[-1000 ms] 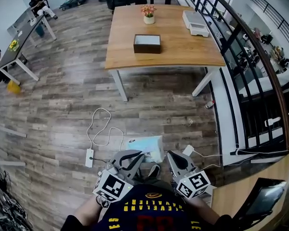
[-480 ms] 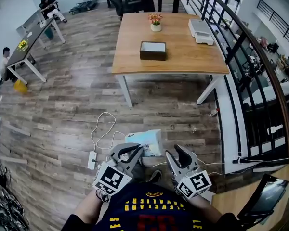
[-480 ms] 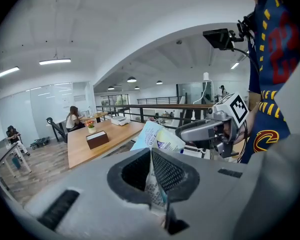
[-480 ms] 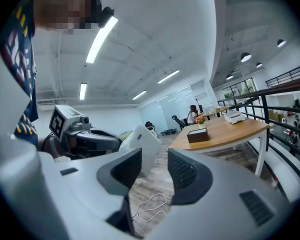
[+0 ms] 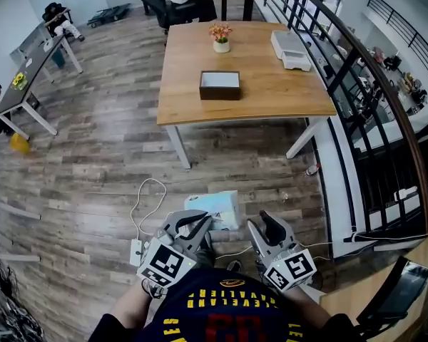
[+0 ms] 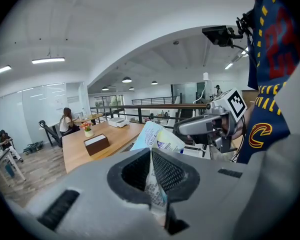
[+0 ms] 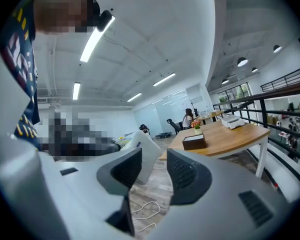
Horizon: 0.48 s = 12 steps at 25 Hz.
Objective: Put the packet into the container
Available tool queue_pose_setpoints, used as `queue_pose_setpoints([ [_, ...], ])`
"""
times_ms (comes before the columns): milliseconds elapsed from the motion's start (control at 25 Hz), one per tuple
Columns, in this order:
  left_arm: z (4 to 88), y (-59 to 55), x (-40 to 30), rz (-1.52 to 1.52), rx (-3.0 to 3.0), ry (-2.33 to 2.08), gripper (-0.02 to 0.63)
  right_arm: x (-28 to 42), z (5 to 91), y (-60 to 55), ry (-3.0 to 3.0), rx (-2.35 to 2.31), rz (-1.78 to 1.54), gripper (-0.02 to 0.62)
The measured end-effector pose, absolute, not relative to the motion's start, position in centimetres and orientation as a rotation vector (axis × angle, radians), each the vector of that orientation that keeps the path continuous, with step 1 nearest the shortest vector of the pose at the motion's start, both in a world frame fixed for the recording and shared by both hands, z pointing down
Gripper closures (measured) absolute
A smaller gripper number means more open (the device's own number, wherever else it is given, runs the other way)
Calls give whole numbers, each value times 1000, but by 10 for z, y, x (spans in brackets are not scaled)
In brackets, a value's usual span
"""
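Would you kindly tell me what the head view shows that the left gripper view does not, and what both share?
Only the head view shows the white cable and power strip on the floor. Only the left gripper view shows the ceiling lights and the left hand-held gripper shut on an edge of the packet. Both show the packet, the wooden table with the dark container and flower pot on it, and the right hand-held gripper, whose jaws have just been opening with nothing gripped.
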<state>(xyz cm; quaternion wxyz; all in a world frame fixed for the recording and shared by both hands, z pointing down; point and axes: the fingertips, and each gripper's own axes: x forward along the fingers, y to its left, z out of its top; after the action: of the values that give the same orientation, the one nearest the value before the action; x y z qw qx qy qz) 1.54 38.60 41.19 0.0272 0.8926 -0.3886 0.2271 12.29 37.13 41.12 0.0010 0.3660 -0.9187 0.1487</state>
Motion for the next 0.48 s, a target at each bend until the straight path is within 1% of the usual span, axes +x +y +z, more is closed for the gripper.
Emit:
queue_pose_setpoints([
  [320, 425, 342, -27, 647, 2769, -1119, 589, 78, 411, 330, -2827, 1203, 460, 442],
  [480, 433, 328, -44, 679, 2778, -1100, 589, 58, 412, 322, -2794, 1212, 458, 442],
])
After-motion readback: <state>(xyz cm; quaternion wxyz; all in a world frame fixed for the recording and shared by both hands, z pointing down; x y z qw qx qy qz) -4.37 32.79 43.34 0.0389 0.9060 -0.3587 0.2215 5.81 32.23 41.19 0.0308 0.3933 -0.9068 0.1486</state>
